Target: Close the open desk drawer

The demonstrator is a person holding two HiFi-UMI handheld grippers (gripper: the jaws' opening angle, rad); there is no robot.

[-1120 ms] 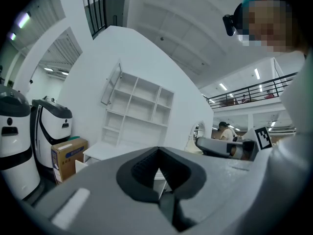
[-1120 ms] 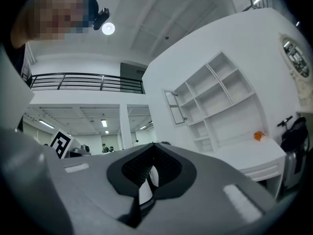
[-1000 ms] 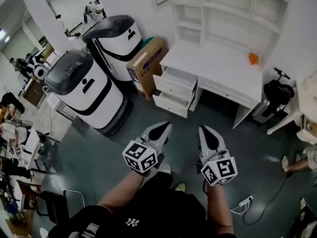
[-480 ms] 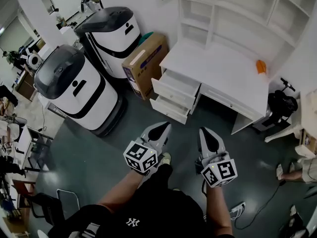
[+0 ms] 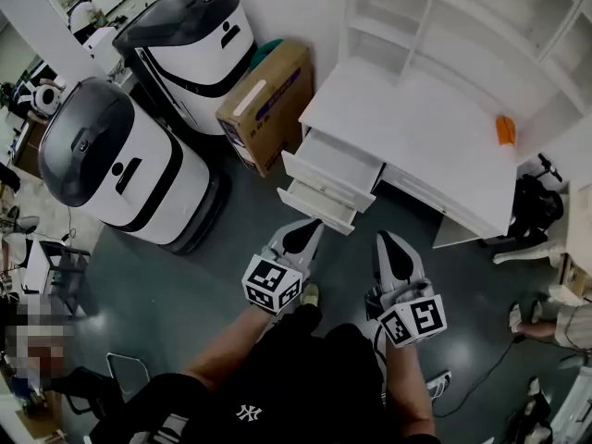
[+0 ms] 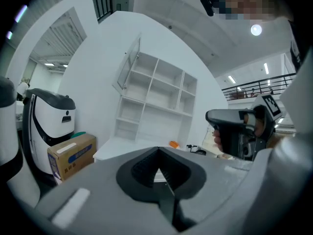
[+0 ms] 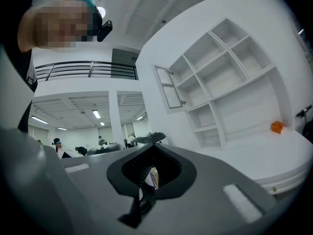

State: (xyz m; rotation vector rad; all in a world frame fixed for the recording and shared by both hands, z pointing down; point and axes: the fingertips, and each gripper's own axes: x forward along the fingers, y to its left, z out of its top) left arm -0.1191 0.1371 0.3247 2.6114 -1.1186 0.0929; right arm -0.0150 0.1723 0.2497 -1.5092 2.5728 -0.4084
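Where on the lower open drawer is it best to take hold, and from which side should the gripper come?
Take the lower drawer at the middle of its flat front panel, coming from the floor side toward the desk. It stands pulled out with that panel facing the left gripper, so a centred push would probably slide it in straight.

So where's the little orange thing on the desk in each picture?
Head view: orange thing upper right, right end of the desk.
Left gripper view: orange thing near the middle.
Right gripper view: orange thing far right.
Shared landmark: white shelves behind it.
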